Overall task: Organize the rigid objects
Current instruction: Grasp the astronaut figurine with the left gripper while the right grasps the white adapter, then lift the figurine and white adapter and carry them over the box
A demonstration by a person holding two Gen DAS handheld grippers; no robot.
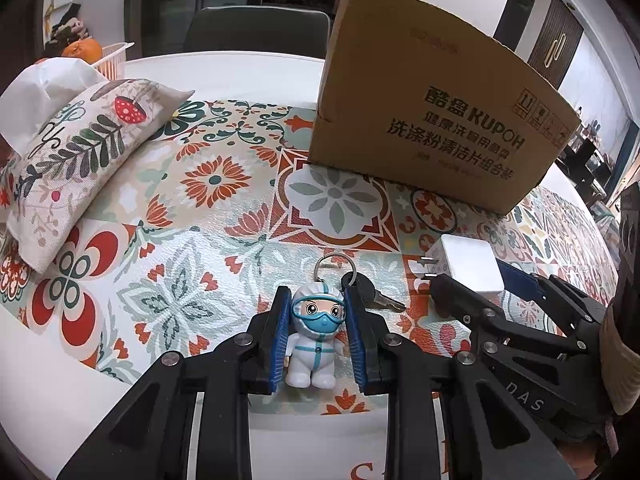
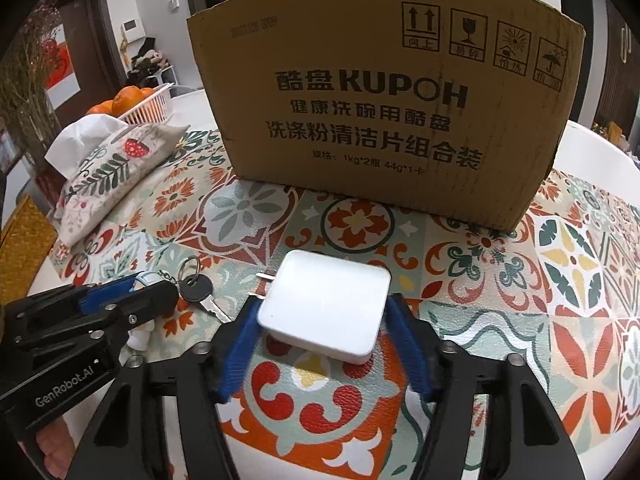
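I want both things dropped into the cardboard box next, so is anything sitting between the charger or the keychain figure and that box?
Nothing visible does. Only bare patterned mat lies between the white charger and the cardboard box. The keychain figure has only its own ring and key ahead of it. The box wall stands tall, so both must go over its rim.

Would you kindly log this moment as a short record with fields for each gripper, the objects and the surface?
left gripper: shut on the figurine keychain
key: on the ring, lying on the mat right of the figurine
right gripper: jaws either side of the white charger; contact unclear
charger prongs: point left, toward the key
cardboard box: upright behind both
surface: patterned mat
far left: tissue pouch
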